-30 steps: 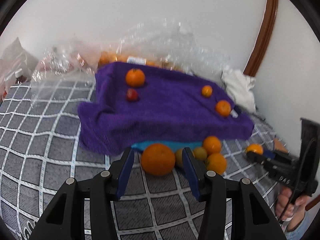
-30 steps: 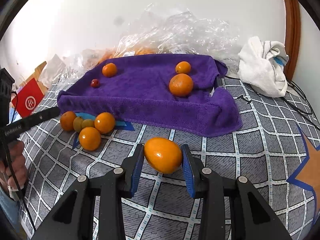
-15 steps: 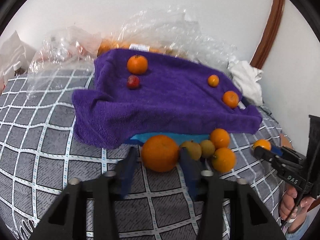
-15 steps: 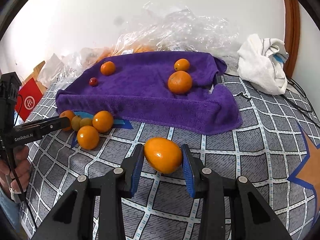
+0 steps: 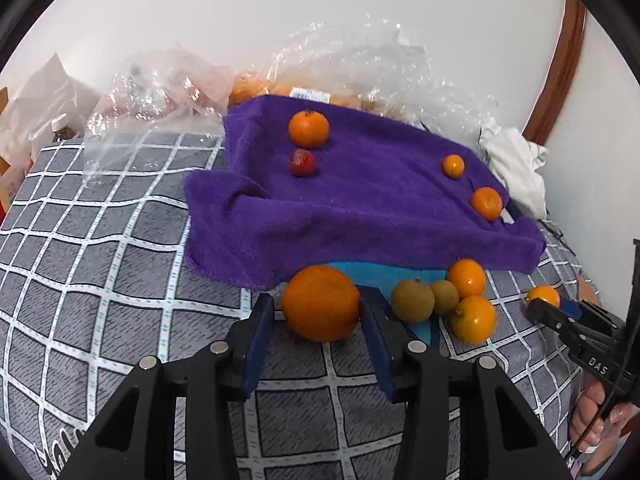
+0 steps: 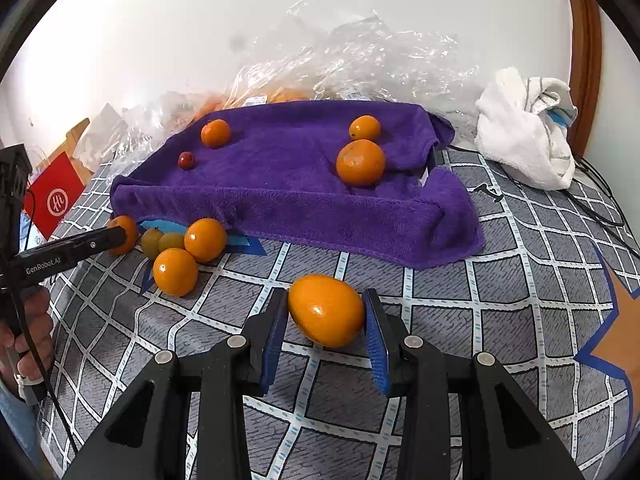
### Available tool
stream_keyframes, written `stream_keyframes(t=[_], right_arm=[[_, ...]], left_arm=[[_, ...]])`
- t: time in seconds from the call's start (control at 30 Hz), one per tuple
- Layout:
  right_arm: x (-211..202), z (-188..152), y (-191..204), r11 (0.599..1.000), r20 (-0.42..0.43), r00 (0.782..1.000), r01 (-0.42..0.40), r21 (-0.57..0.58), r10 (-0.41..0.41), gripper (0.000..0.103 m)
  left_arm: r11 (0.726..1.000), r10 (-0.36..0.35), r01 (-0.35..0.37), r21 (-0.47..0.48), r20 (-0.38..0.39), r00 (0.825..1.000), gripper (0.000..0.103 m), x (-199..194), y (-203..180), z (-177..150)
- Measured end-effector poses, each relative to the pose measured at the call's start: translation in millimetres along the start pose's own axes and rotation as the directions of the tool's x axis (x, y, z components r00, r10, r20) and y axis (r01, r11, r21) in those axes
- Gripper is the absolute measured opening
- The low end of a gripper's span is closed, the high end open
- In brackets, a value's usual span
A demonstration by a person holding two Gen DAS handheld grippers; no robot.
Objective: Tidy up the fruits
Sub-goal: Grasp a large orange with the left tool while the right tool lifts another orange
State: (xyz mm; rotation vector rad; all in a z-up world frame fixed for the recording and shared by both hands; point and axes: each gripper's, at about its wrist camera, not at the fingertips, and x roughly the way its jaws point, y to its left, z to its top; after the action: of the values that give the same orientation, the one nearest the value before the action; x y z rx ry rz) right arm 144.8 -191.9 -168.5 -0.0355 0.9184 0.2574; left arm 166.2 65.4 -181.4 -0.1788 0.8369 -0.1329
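While the right tool point(image 6: 325, 322) has its blue pads on both sides of an egg-shaped orange fruit point(image 6: 326, 310), that fruit's long axis runs roughly across the gap, pad to pad, tilted slightly down toward the right pad; skin is smooth, glossy, with a small highlight. Pads look in contact on both sides, so narrow and holding it, with the fruit low over the grey checked bedspread point(image 6: 500, 312), just in front of the purple towel point(image 6: 280, 184). Left tool point(image 5: 318, 320) brackets a large round orange point(image 5: 321, 303), dull pebbled skin, no clear long axis; the right pad touches it, but a sliver of gap shows at the left pad, so cannot tell whether it is actually clamped. That orange sits on the bedspread at the towel's front edge, beside a blue patch point(image 5: 384, 276). Right next to it is a cluster touching each other: two greenish-brown fruits point(image 5: 412, 302) and two small oranges point(image 5: 473, 319). On the towel: an orange with stem up point(image 5: 308, 129), a small red fruit point(image 5: 302, 162) just in front of it, and two more oranges point(image 5: 486, 203) near the right edge. Behind the towel is crumpled clear plastic point(image 6: 360, 60); a white cloth point(image 6: 524, 128) lies to the right.
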Motion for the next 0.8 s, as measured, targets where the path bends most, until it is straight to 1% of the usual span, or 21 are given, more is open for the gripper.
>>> stream_keyframes(t=[0.07,0.13,0.17,0.27,0.37,0.53,0.8], right_arm=[[0.2,-0.2,1.3,1.000,-0.002,1.000,0.002,-0.007,-0.002,0.037],[0.7,-0.3,3.6,1.000,-0.006,1.000,0.009,-0.016,-0.009,0.037],[0.9,-0.4,4.9,1.000,-0.009,1.000,0.009,-0.023,-0.009,0.037],[0.7,-0.6,5.6,1.000,-0.009,1.000,0.003,-0.028,-0.003,0.037],[-0.5,-0.9,3.2,1.000,-0.004,1.000,-0.002,-0.019,0.002,0.037],[-4.9,-1.3,0.1,1.000,0.017,1.000,-0.017,-0.003,0.017,0.037],[-14.3,-1.3,-6.9,0.999,0.062,0.997,-0.038,0.028,0.036,0.037]], left_arm=[[1.000,0.010,-0.010,0.006,-0.005,1.000,0.043,2.6,-2.6,0.9],[1.000,0.016,-0.016,0.017,-0.006,1.000,0.040,3.0,-5.2,0.3],[1.000,0.012,-0.012,0.016,0.000,1.000,0.038,1.5,-5.0,0.0],[1.000,-0.014,0.015,-0.010,0.016,1.000,0.038,-2.1,0.8,-0.6],[0.999,-0.030,0.031,-0.024,0.056,0.998,0.037,-10.8,4.1,-1.8],[0.998,-0.051,0.054,-0.018,0.132,0.990,0.037,-24.3,3.2,-2.8],[0.998,-0.065,0.067,-0.003,0.202,0.977,0.037,-36.8,1.2,-1.7]])
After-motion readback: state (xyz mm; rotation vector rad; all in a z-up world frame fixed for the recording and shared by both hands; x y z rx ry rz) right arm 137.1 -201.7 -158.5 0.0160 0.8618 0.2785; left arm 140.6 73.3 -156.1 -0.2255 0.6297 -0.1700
